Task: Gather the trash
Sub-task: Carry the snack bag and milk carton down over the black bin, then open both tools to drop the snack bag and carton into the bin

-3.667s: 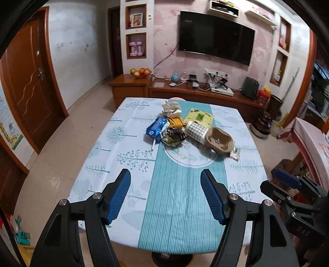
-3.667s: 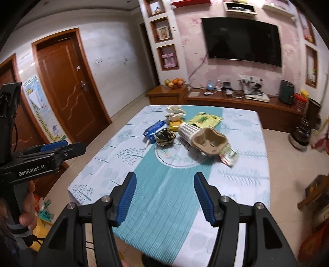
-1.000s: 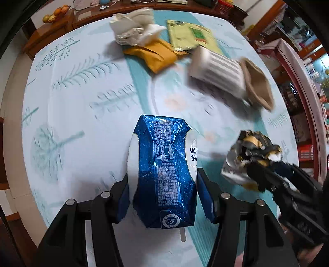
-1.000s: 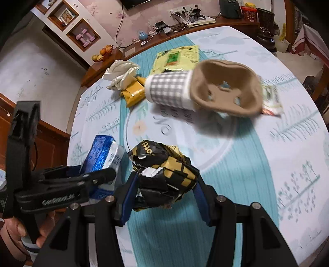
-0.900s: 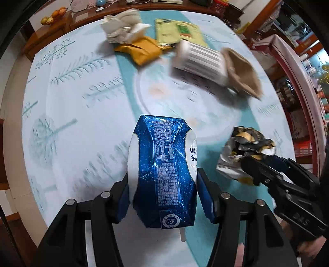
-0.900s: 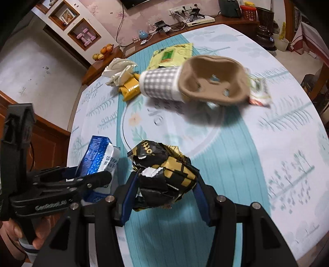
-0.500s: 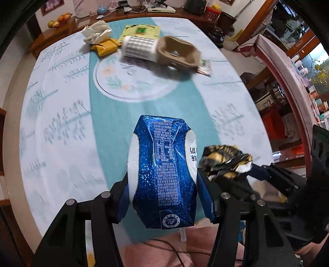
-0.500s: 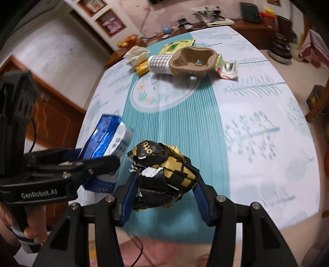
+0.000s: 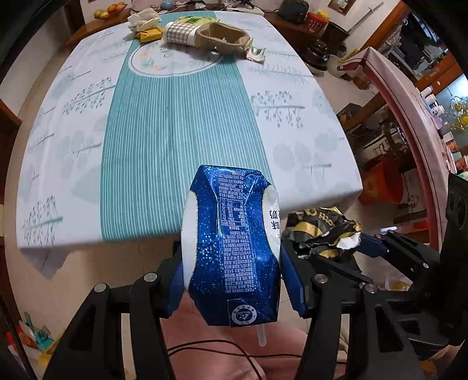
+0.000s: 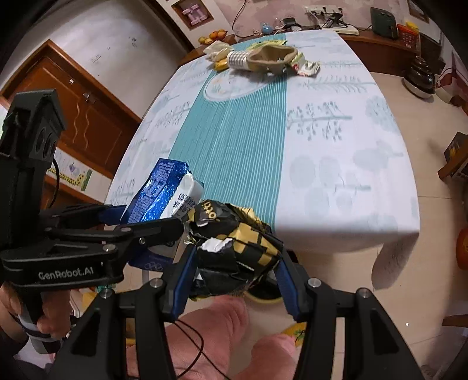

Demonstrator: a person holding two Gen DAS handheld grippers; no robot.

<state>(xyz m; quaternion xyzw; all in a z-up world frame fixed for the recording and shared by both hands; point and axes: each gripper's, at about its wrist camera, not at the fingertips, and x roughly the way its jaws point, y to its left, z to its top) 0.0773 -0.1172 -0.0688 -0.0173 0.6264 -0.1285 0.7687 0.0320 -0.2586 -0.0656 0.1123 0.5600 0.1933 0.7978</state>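
Observation:
My left gripper is shut on a crushed blue milk carton, held off the near edge of the table; the carton also shows in the right wrist view. My right gripper is shut on a crumpled black and gold wrapper, close beside the carton; the wrapper also shows in the left wrist view. More trash lies at the table's far end: a checked paper cup, a brown pulp cup holder, a yellow packet and a crumpled white paper.
A small crumpled wrapper lies right of the cup holder. A yellow rim shows on the floor below my right gripper. Wooden doors stand to the left, a low cabinet behind the table. An orange bin stands at the right.
Both grippers have pulled back from the table's middle past its near edge, carrying the carton and the wrapper. The rest of the trash stays at the far end.

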